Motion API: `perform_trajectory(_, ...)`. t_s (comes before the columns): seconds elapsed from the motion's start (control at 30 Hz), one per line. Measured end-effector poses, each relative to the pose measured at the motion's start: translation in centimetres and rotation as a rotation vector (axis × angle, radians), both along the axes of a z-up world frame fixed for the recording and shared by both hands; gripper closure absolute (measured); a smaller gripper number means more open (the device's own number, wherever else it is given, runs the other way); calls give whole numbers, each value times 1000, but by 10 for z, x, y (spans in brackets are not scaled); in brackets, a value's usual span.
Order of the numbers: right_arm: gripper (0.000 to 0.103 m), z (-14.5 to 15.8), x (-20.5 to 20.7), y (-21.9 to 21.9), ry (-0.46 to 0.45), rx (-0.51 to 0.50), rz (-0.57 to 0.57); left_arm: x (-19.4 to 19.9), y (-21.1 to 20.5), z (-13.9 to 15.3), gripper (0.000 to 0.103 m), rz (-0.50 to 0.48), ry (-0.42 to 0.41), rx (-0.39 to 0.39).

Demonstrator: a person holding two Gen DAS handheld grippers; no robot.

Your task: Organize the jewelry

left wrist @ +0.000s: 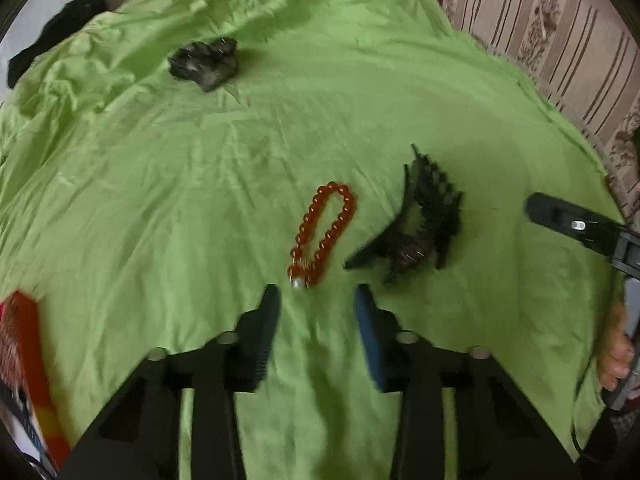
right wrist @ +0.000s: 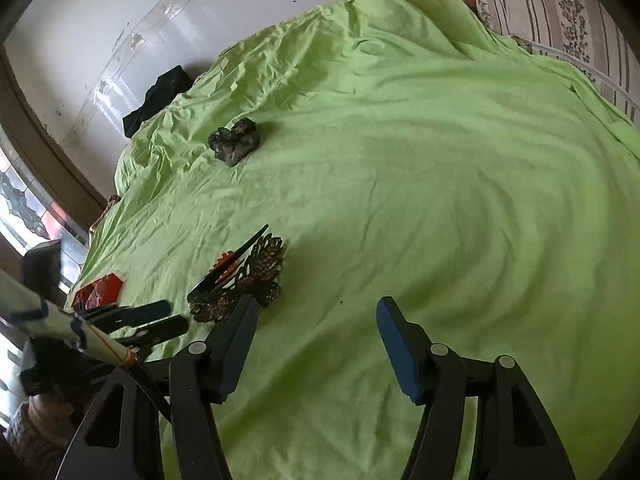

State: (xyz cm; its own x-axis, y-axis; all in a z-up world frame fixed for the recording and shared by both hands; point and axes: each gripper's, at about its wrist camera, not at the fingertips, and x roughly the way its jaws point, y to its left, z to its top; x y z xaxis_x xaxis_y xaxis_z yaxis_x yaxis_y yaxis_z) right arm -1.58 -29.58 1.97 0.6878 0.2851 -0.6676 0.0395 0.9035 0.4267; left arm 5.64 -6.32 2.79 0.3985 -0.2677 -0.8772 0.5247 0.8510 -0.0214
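While the orange bead bracelet point(left wrist: 323, 236) lies flat on the green cloth point(left wrist: 200, 200), its loop is drawn into a narrow oval whose long axis runs from the near left to the far right in the left wrist view, the silver clasp end nearest the camera. It sits just ahead of the left gripper point(left wrist: 316, 300), whose two fingers stand apart with only cloth between them, the tips just short of the clasp; nothing is held. Just right of the bracelet rests a dark hair claw clip point(left wrist: 420, 220), its teeth pointing to the far right, not touching the beads. Farther off to the left lies a dark lumpy object point(left wrist: 204, 63) (too blurred to name). At the near left edge is an orange and red box point(left wrist: 28, 360); what it holds cannot be seen.

From the right wrist view the right gripper point(right wrist: 316, 312) hangs with its jaws wide apart and empty, its left finger tip close to the clip point(right wrist: 240, 280). A black cloth point(right wrist: 160, 98) lies at the far left edge of the green cloth, against a white wall point(right wrist: 100, 32). A striped, flowered cushion point(left wrist: 560, 40) borders the far right, and a window point(right wrist: 24, 208) shows at the left.
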Motion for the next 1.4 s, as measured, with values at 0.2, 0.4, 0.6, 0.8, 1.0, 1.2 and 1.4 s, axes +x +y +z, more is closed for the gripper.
perform_trajectory(0.2,36,-6,6,0,15,-12,4,14,-17,-17,72,-59,1,-16)
perform_trajectory(0.4,36,-9,9,0,24,-16,-5,25,13,-11,96,71,55,-117)
perform_trajectory(0.6,36,-10,8,2,32,-23,0,-2,77,2,96,199,52,-157)
perform_trajectory(0.8,36,-13,11,10,40,30,36,-35,106,7,96,227,40,-145)
perform_trajectory(1.0,36,-10,12,31,30,20,94,-46,102,6,95,224,25,-133)
perform_trajectory(1.2,36,-12,13,41,42,11,115,-54,109,19,95,244,14,-157)
perform_trajectory(1.4,36,-17,15,34,71,89,106,-51,115,18,82,292,6,-126)
